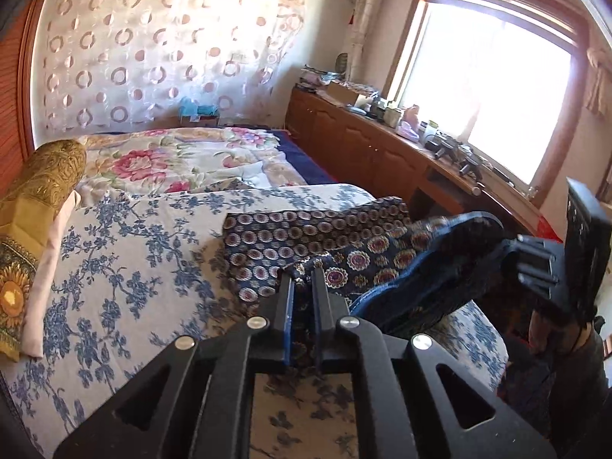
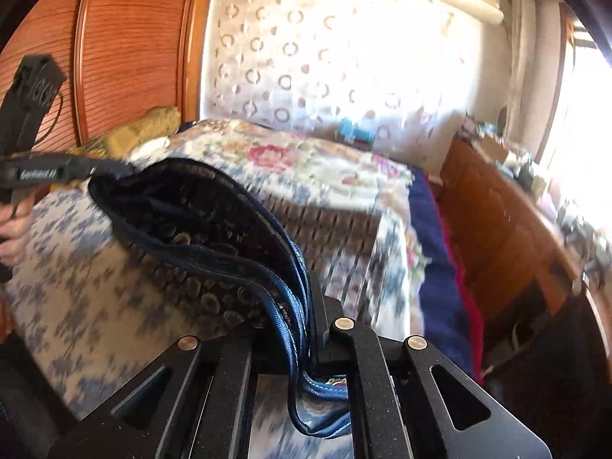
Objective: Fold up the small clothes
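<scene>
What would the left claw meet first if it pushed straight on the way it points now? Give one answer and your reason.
Probably more of the dark patterned garment that the left claw is already shut on: the cloth spreads directly ahead of its tips. Beyond lies the blue-flowered bedsheet; depth is unclear.

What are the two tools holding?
Both hold the dark patterned garment: the left tool pinches its fabric, the right tool grips its blue-trimmed edge.
</scene>
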### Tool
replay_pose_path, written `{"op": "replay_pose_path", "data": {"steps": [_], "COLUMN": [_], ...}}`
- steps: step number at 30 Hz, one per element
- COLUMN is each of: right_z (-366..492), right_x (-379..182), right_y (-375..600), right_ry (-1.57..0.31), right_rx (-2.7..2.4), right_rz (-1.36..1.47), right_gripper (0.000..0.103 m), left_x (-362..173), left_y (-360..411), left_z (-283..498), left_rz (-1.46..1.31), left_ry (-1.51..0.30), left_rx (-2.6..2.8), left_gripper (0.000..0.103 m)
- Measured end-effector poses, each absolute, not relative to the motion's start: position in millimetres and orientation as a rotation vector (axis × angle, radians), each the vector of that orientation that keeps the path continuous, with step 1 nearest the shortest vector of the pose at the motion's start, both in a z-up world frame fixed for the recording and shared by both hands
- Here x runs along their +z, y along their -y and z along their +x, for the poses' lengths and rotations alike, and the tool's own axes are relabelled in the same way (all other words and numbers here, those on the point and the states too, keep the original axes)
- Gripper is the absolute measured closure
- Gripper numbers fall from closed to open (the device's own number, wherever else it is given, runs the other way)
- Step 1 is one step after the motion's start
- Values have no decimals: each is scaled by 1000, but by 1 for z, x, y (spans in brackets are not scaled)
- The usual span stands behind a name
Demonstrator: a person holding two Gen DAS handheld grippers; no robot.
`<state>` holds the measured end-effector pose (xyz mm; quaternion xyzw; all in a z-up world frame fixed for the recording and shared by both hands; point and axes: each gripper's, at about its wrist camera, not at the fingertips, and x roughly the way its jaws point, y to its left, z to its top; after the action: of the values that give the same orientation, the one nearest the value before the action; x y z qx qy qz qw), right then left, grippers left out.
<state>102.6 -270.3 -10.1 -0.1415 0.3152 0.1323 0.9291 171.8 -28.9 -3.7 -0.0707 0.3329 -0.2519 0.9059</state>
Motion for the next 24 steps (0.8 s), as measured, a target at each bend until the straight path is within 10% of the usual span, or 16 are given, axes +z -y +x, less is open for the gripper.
{"op": "replay_pose_path", "data": {"steps": [7, 20, 22, 24], "right_z": [167, 256, 259, 259], "right_x": [-28, -66, -66, -63], "right_y": [264, 274, 275, 278], "right_ry": [-661, -750, -750, -739], "right_rx": [291, 272, 260, 218], "right_rz": [-314, -341, -339, -341], "right_gripper": [101, 101, 93, 54], "left_x": [-2, -36, -44, -54], "left_y": [18, 31, 35, 39], "left_z": [199, 261, 272, 286], "left_rz": [-105, -12, -7, -9], "left_ry": [-681, -801, -825, -858], "left_rx": [-492, -502, -496, -490], "left_gripper": [72, 67, 67, 67]}}
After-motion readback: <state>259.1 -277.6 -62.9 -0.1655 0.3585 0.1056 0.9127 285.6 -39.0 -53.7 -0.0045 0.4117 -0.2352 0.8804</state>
